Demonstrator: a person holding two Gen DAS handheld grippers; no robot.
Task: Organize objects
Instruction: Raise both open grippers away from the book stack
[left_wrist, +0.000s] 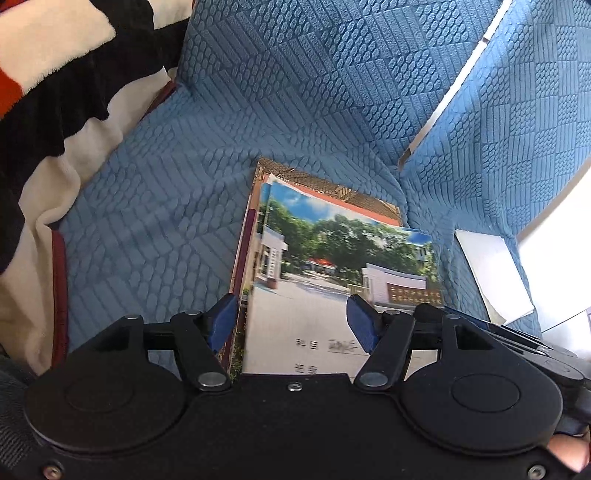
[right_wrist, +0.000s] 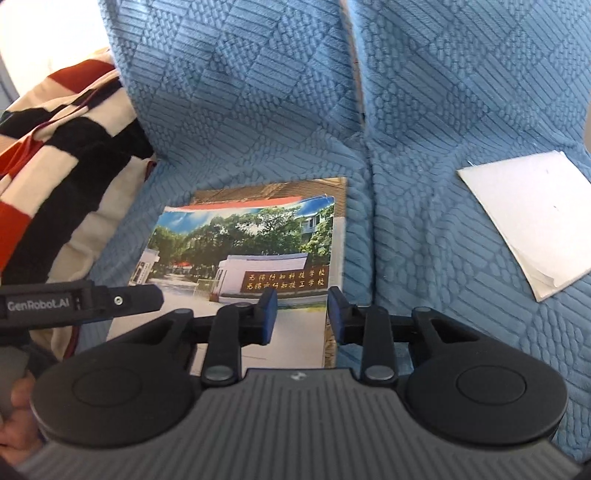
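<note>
Left wrist view: my left fingers (left_wrist: 291, 321) hang released over the near end of a stack of booklets (left_wrist: 332, 258), one blue pad just off the stack's left edge, the other above its cover, neither pressing on it. The stack lies on the sofa seat (left_wrist: 155, 221), a blue quilted cover, with its far end close to the backrest (left_wrist: 295, 74) and its right side beside the seam between two seat cushions. The top booklet shows a photo of trees and a gate (a school entrance, going by the lettering), and it sits a little askew on the ones beneath, whose edges peek out at the far end and the left.

From the right wrist view, my right fingers (right_wrist: 303, 314) stand over the stack's near right corner, pads narrowly apart and clamping nothing; I cannot tell whether they touch the cover. A white notepad (right_wrist: 532, 218) lies well apart on the neighbouring cushion to the right. A striped blanket (right_wrist: 55, 155) in black, cream and orange is heaped at the seat's left end.
</note>
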